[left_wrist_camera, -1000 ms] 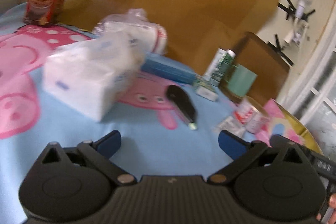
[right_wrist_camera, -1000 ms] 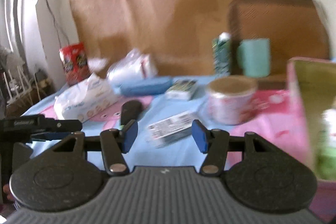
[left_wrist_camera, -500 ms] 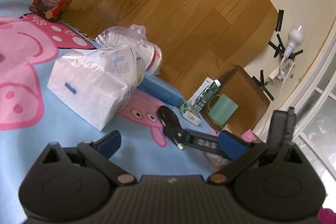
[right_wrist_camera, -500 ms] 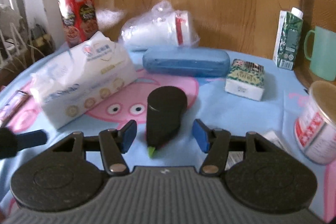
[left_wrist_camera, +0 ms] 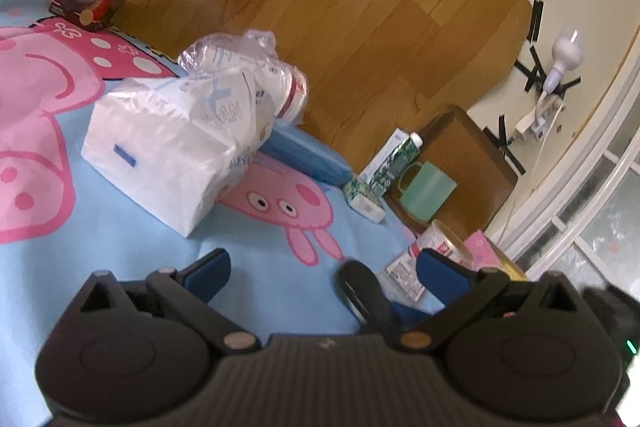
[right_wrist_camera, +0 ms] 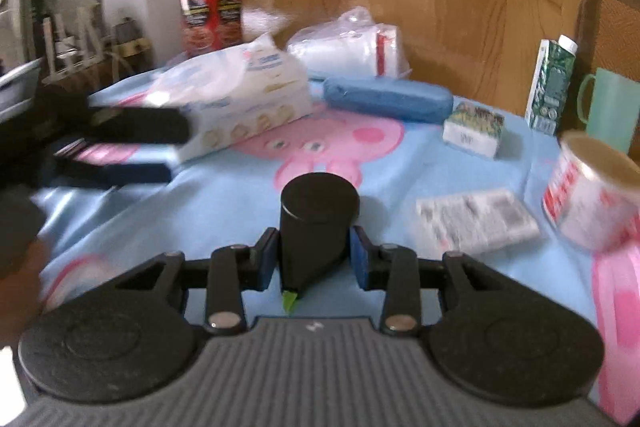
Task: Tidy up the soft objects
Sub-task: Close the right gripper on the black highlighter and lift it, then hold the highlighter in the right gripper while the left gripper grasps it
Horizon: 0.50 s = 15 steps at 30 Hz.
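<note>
Sitting btwn right gripper (right_wrist_camera: 313,261) pads: marker (right_wrist_camera: 316,227)

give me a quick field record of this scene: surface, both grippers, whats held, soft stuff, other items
surface: blue cartoon-print cloth
right gripper: jaws have just been closing, pads now against the black marker, its green tip toward the camera
left gripper: jaws open, nothing between them
soft items: tissue pack, bagged white roll
other items: blue case, red cereal box, green carton, mint mug, tin can, small printed box
</note>
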Tool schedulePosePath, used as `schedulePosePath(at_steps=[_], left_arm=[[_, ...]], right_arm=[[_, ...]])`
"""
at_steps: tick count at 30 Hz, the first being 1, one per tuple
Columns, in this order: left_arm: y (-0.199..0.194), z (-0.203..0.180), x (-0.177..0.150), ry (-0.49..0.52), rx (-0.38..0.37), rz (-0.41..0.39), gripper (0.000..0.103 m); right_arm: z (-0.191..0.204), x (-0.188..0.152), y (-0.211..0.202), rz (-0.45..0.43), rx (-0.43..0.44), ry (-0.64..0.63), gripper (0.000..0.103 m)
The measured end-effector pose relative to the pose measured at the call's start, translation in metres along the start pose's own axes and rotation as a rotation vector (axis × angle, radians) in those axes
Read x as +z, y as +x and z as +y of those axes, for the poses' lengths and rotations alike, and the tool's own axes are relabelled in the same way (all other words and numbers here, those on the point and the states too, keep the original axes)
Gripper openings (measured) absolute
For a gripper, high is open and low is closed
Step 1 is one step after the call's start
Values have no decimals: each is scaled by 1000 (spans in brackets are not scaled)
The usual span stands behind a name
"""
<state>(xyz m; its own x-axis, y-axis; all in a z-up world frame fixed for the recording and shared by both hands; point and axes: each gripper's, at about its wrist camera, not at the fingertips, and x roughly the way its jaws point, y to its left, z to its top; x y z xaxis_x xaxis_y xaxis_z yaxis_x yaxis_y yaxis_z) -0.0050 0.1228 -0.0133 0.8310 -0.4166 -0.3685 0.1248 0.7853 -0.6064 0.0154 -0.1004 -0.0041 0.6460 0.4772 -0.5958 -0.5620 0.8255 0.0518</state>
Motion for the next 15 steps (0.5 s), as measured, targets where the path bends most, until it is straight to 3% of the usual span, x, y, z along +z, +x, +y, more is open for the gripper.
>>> schedulePosePath(at_steps=[6,11,15], left_arm=[[8,-9,-2,45,20,50,102],[14,-24,-7,92,51,88,102],[20,-40,-19,34,-31,164,102]], right_arm=[[0,-39,-53,-35,-40,37,41],[-5,-55,-72,-59,-90,84,41],[-9,-59,-74,-69,-98,94,42]])
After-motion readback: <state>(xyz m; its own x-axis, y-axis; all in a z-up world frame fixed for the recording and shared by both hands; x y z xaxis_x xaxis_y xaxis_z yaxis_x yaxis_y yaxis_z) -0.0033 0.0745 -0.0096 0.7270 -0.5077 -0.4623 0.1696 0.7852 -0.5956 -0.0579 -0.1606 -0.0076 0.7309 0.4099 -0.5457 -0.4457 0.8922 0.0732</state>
